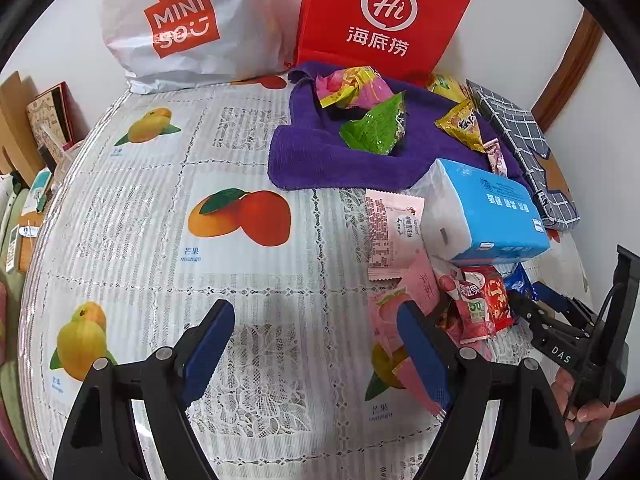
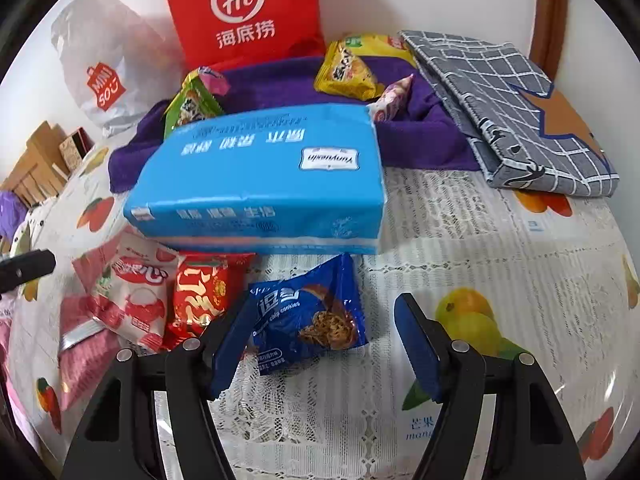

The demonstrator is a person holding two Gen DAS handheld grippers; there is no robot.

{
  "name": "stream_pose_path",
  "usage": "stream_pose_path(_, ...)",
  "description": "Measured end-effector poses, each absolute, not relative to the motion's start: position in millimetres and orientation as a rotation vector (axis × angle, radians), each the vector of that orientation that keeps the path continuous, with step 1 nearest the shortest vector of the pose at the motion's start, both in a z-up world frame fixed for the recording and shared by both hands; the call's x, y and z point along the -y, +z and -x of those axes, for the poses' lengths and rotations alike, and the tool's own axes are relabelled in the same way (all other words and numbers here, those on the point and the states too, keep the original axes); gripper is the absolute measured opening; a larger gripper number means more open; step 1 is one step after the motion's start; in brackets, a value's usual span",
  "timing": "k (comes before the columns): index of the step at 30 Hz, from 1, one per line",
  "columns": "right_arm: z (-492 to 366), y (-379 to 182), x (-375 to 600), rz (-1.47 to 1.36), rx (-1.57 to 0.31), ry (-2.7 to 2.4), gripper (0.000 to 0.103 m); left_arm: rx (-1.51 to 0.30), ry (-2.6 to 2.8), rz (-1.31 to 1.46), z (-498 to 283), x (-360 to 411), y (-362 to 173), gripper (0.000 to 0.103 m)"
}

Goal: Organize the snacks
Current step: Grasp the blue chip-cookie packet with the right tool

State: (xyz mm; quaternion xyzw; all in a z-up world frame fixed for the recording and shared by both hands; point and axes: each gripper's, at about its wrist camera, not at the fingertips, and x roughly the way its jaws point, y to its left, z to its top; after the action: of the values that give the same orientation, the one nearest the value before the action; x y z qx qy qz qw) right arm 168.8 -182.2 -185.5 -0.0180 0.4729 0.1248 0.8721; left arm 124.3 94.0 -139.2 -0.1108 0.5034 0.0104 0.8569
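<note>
1 blue cookie pack lay on the surface, long axis diagonal, top toward the tissue pack just behind. It sat between the right gripper pads, jaws apart, not pressing; its left pad touched or overlapped the pack's edge, can't tell which. Beside it, left: 1 red pack, 1 pink-white pack. Left gripper stood wide, nothing between its pads. Behind: 1 purple towel w/ 2 green snacks and 1 yellow, 2 bags.
</note>
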Motion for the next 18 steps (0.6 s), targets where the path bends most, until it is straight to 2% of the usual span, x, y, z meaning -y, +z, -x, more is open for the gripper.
stream_pose_path(11,-172.6,-192.9,174.3,0.118,-0.972,0.277,0.076,-1.061,0.004,0.234,-118.4,-91.7,-141.4,0.082)
stream_pose_path(12,-173.0,-192.2,173.6,0.122,-0.969,0.272,0.072,-1.059,0.0,0.235,-117.0,-91.0,-140.5,0.082)
stream_pose_path(13,-172.4,-190.8,174.0,0.127,-0.962,0.269,0.057,-1.057,-0.004,0.232,-115.8,-89.9,-139.3,0.082)
stream_pose_path(18,-166.2,-185.7,186.5,0.084,-0.958,0.264,0.049,-1.041,-0.042,0.214,-112.6,-80.5,-133.0,0.082)
